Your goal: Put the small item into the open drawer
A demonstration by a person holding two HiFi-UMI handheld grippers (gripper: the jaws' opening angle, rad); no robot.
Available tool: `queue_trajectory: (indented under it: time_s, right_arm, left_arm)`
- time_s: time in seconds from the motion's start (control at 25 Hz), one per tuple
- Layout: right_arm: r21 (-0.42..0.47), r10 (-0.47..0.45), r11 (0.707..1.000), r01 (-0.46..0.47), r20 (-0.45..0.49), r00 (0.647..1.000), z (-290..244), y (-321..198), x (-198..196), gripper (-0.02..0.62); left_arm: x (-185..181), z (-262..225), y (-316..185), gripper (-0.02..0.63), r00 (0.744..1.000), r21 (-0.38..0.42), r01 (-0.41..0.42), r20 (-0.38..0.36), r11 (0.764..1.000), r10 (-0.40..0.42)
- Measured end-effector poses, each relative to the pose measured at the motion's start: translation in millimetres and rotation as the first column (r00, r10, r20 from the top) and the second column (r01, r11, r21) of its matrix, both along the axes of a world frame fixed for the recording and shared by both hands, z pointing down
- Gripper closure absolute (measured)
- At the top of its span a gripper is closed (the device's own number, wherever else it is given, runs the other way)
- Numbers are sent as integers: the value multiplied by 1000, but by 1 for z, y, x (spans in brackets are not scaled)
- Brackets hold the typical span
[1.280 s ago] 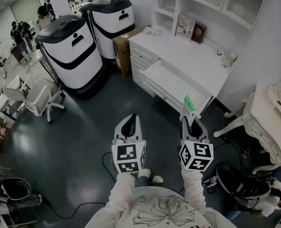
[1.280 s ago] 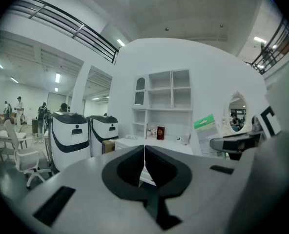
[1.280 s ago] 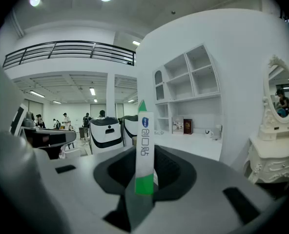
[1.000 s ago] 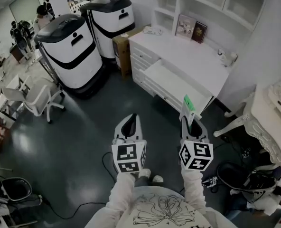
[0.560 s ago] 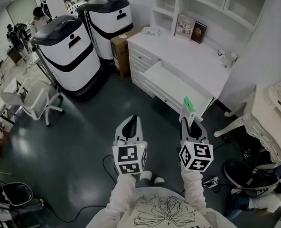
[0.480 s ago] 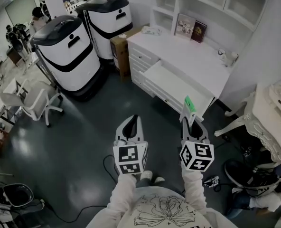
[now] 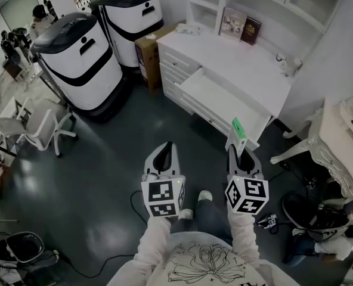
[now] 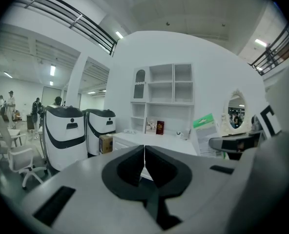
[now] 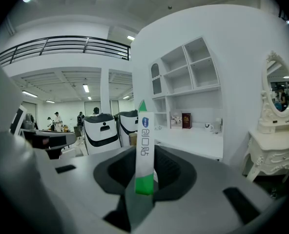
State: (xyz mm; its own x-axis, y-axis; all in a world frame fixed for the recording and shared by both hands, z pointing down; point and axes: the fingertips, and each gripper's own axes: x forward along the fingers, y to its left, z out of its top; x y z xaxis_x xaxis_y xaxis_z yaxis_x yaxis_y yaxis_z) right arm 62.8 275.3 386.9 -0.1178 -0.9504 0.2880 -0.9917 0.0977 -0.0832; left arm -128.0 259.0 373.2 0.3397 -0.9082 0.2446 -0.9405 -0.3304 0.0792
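A thin white and green sachet (image 9: 144,150) stands upright between the jaws of my right gripper (image 7: 238,149), which is shut on it; its green tip (image 7: 238,128) pokes out ahead of the jaws. My left gripper (image 7: 164,154) is shut with nothing in it, its jaws meeting edge to edge in the left gripper view (image 8: 144,161). Ahead, the white desk (image 7: 236,61) has one wide drawer (image 7: 224,105) pulled open. Both grippers hang over the dark floor, short of the drawer.
Two large white and black machines (image 7: 75,58) stand left of the desk, beside a cardboard box (image 7: 148,52). Books (image 7: 241,27) lean on the desk's shelf. A white office chair (image 7: 24,127) is at left, an ornate white table (image 7: 337,142) at right.
The view has shifted forward a little toward the desk, and a foot has come into sight below the grippers. Both grippers keep their pose, the sachet still held.
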Motion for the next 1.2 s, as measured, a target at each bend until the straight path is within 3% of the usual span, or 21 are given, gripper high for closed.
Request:
queue_trajectory:
  time_s: [0.4,1.2]
  right_arm:
    - [-16,-13,1000,13,-12,1000,11,-54,13,503]
    - [31,-144,989,145,-30,989,-21,-282,63,503]
  left_arm:
    - [11,13,-51,598,1000,-19,20,-3,1000,-20]
    - [64,-16,-257,600,992,15,128,6,992,-128]
